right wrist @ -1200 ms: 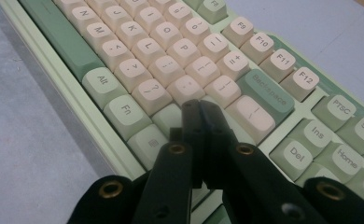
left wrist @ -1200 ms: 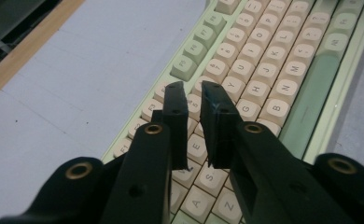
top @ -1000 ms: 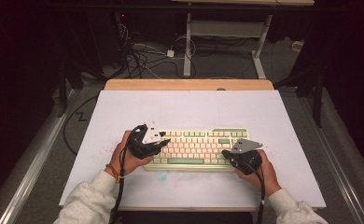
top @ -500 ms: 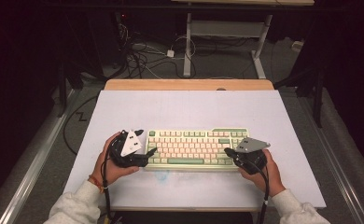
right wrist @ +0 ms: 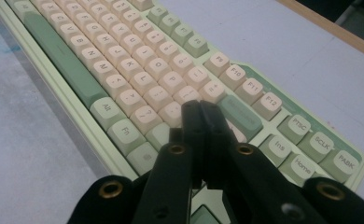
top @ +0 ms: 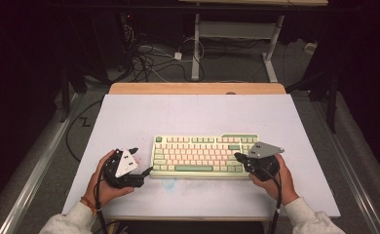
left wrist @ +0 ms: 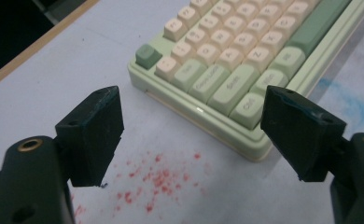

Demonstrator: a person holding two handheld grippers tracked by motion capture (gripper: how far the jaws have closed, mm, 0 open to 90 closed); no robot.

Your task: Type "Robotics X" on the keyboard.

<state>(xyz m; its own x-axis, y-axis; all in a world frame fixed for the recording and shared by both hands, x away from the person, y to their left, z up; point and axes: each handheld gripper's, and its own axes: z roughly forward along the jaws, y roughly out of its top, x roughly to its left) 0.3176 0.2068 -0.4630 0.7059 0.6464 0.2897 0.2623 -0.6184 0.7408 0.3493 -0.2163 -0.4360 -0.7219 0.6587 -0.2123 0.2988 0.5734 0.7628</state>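
Note:
A pale green keyboard (top: 205, 155) with cream and green keys lies across the white table (top: 193, 114). My left gripper (top: 142, 160) is just off the keyboard's left end, low over the table. Its jaws have just been opening and stand wide apart with nothing between them. In the left gripper view the keyboard's near left corner (left wrist: 227, 60) lies beyond the left gripper (left wrist: 192, 100). My right gripper (top: 237, 157) is shut, its tips over the keys at the keyboard's right part. In the right gripper view the right gripper (right wrist: 201, 108) has its closed jaws just above the keys (right wrist: 138, 70).
Red specks (left wrist: 157, 179) and a blue smear (left wrist: 343, 93) mark the table surface by the keyboard's front. A wooden strip (top: 198, 88) runs along the table's far edge. Cables (top: 154, 53) and a desk frame (top: 196, 44) are on the floor beyond.
My left gripper has moved left off the keyboard's left end and down toward the table, and its jaws have opened wide. The right gripper has stayed where it was, shut.

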